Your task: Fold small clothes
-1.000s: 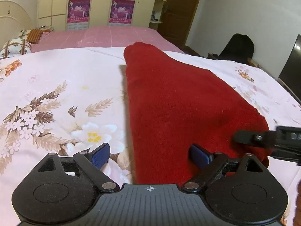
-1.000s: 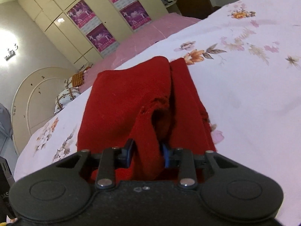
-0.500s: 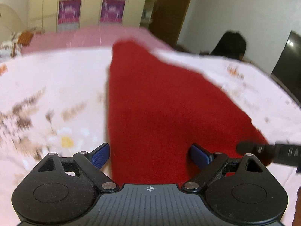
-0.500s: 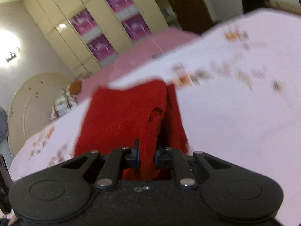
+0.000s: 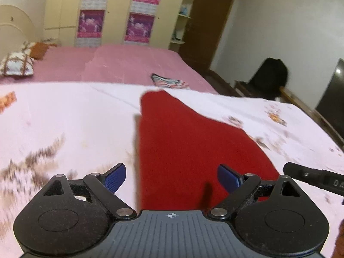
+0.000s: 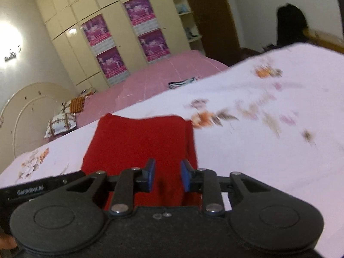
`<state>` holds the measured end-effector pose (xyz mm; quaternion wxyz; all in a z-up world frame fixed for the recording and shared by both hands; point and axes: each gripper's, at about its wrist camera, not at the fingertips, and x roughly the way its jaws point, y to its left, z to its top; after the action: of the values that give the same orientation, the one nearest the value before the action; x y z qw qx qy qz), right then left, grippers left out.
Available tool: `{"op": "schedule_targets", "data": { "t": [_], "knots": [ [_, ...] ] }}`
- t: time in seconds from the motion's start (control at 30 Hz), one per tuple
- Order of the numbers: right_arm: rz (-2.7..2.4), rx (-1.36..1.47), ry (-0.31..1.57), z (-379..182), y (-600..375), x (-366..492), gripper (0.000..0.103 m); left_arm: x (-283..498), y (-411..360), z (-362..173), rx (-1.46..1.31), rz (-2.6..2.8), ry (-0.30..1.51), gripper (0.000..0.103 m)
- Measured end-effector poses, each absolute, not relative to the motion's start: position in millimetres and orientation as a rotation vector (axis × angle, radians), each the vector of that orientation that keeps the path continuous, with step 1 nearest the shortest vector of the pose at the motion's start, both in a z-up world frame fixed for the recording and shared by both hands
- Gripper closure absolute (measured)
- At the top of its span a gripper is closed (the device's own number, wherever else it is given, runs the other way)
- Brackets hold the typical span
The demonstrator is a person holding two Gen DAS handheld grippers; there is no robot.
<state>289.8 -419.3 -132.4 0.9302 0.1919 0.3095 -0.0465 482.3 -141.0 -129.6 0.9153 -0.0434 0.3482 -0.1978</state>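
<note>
Left wrist view: left gripper [image 5: 172, 179] has its blue pads spread wide, nothing between them touching either pad; it hangs above the near end of the red garment [image 5: 187, 146].
Right wrist view: right gripper [image 6: 167, 177] has its jaws parting; red cloth shows in the gap between the pads, but neither pad appears to press on it.
Garment, place: lies flat on the floral bedsheet [image 5: 64, 118], roughly mid-bed, its near end under both grippers.
Garment, long axis: runs away from the fingers toward the pink bedspread [image 5: 120, 64]; narrow at the far end, wider at the near end.
Garment, direction from fingers: straight ahead and below for both grippers; its left edge falls just inside the left gripper's left pad, its right corner lies beneath the right gripper's body, seen at the left view's right margin.
Nearer hand: judged about equal; both sit at the near hem, left over the left part, right at the right corner.
Likely next grasp: judged to turn on the near hem, carried along the long axis toward the far end.
Count, grippers: two.
Count, red garments: one.
Count, other clothes: one striped item [image 5: 168, 82] on the pink bedspread, well apart.
Count, pillows: two seen by the headboard [image 6: 28, 107], perhaps more hidden.
Count, wardrobe posters: four.
</note>
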Motion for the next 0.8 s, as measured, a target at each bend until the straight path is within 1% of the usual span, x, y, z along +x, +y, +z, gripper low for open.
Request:
{"op": "schedule_targets", "data": {
  "t": [0.23,0.37,0.4,0.47,0.53,0.6,0.63,0.7,0.8],
  "knots": [
    [-0.090,0.387,0.689,-145.5,-411.1,368.2,0.077,545.9,-155.7,-148.3,-0.097,-0.370,0.783,0.012],
    [-0.102,0.364,0.706,-157.2,-409.5,400.0,0.077,564.4,-173.6,-161.5,-0.097,-0.373,0.810,0.012],
    [-0.117,0.335,0.721,-162.8,-407.8,405.9,0.079,568.1,-176.8,-164.5,-0.098,-0.375,0.820,0.012],
    [-0.199,0.202,0.756,-177.7,-402.6,413.6,0.081,575.8,-185.6,-172.2,-0.093,-0.384,0.835,0.012],
    [-0.284,0.097,0.743,-195.2,-403.2,412.0,0.082,579.8,-190.5,-180.9,-0.117,-0.399,0.854,0.012],
    [-0.299,0.106,0.714,-199.3,-405.7,404.8,0.082,579.2,-190.4,-186.0,-0.131,-0.396,0.838,0.011],
    [-0.304,0.085,0.711,-199.9,-402.3,404.9,0.082,578.1,-190.6,-187.9,-0.128,-0.393,0.828,0.008],
    [-0.311,0.056,0.701,-203.2,-398.2,404.7,0.082,577.5,-190.6,-189.3,-0.129,-0.392,0.826,0.008],
    [-0.294,0.104,0.703,-202.0,-405.9,404.3,0.081,573.2,-191.1,-182.7,-0.111,-0.375,0.822,0.008]
  ]
}}
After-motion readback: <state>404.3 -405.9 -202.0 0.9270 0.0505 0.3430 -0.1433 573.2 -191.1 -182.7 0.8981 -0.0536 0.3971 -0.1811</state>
